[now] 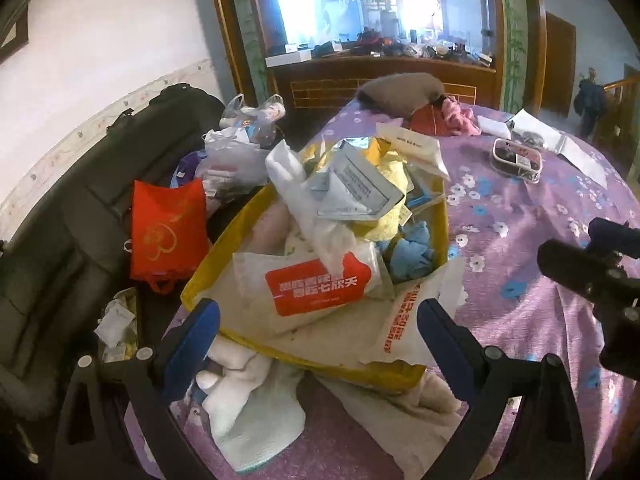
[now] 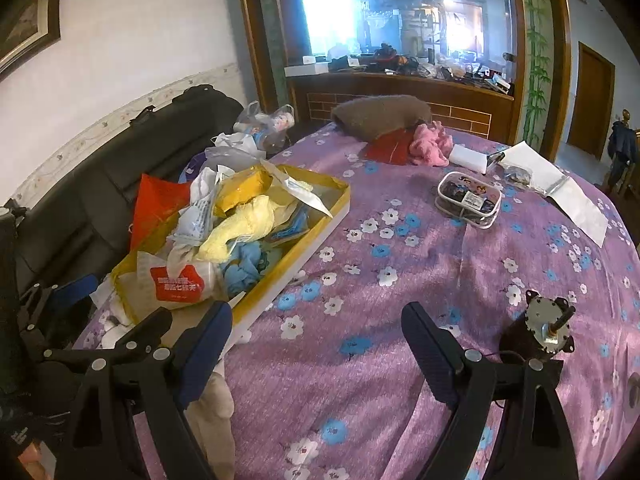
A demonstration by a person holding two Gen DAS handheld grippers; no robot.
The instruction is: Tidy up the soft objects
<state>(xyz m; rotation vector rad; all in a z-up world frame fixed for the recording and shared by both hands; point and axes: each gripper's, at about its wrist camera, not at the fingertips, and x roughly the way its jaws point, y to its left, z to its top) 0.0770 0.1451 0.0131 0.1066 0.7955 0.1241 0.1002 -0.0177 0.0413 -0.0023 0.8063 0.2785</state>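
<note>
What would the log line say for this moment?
left claw: open, over yellow box | right claw: open, empty | pink cloth: on table

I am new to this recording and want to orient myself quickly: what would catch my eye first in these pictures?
First, the yellow box at the table's left edge, overflowing with cloths, packets and a wipes pack. Then the purple flowered tablecloth, mostly bare, with a pink cloth and a brown cushion at its far side. Both the left gripper and the right gripper stand open and empty.
</note>
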